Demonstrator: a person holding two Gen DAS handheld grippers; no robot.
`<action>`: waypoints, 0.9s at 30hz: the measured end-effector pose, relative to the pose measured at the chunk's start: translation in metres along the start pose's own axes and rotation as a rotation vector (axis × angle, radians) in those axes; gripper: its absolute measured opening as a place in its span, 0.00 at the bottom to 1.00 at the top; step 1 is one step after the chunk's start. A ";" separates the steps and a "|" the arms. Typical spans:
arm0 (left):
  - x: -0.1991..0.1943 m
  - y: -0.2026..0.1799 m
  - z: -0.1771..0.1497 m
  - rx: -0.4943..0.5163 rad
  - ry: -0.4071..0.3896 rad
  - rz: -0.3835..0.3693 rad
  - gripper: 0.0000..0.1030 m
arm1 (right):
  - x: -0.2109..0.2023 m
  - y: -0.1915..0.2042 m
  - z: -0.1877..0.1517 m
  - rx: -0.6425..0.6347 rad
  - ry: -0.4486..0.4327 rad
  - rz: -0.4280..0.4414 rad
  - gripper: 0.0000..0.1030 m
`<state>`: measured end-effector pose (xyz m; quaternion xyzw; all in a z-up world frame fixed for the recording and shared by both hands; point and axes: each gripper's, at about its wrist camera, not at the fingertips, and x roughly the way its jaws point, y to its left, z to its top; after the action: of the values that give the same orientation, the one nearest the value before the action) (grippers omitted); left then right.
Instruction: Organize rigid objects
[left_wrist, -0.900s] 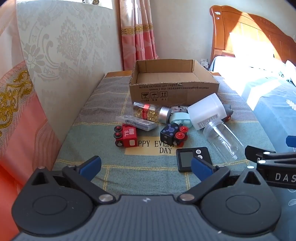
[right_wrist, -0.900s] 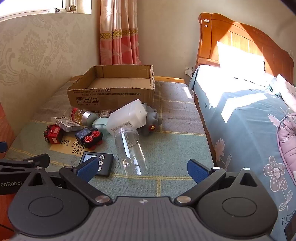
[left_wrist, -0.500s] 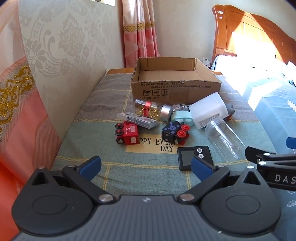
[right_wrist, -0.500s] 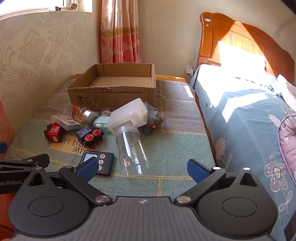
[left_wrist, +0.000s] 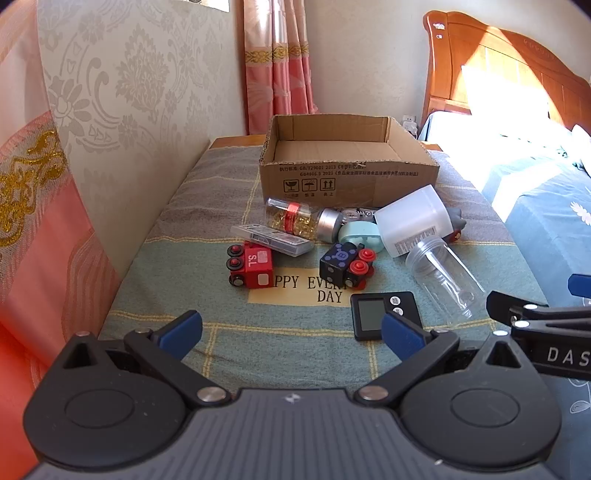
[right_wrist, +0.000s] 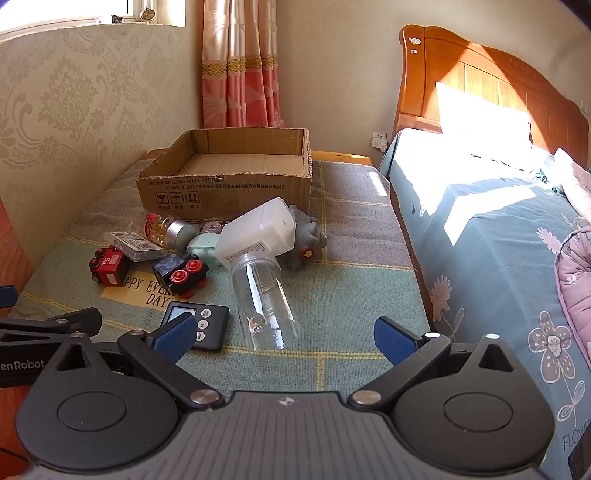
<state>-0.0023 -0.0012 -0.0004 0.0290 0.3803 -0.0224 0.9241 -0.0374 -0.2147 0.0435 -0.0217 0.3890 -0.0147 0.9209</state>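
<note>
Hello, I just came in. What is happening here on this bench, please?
A person holds two tongs, the left tongs and the right tongs, both open and holding nothing. In front lie loose objects on a checked green cloth: a red toy train car, a black digital timer, a clear plastic jar. The open brown cardboard box behind them looks empty, so sorting has not started.

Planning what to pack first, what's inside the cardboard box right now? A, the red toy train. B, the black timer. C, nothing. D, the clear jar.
C: the cardboard box shows only its bare floor, while every item lies on the blanket in front of it.
</note>
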 end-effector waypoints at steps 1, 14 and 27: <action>0.000 -0.001 0.000 0.000 0.001 0.000 1.00 | -0.001 -0.001 0.002 0.000 0.000 0.004 1.00; 0.001 -0.001 0.004 -0.001 0.006 0.001 1.00 | -0.001 -0.001 0.004 0.000 -0.001 0.009 1.00; 0.006 0.003 0.004 -0.011 0.016 -0.004 1.00 | 0.000 -0.002 0.003 0.002 -0.002 0.011 1.00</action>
<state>0.0050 0.0016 -0.0014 0.0233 0.3881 -0.0222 0.9211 -0.0349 -0.2165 0.0459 -0.0186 0.3883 -0.0100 0.9213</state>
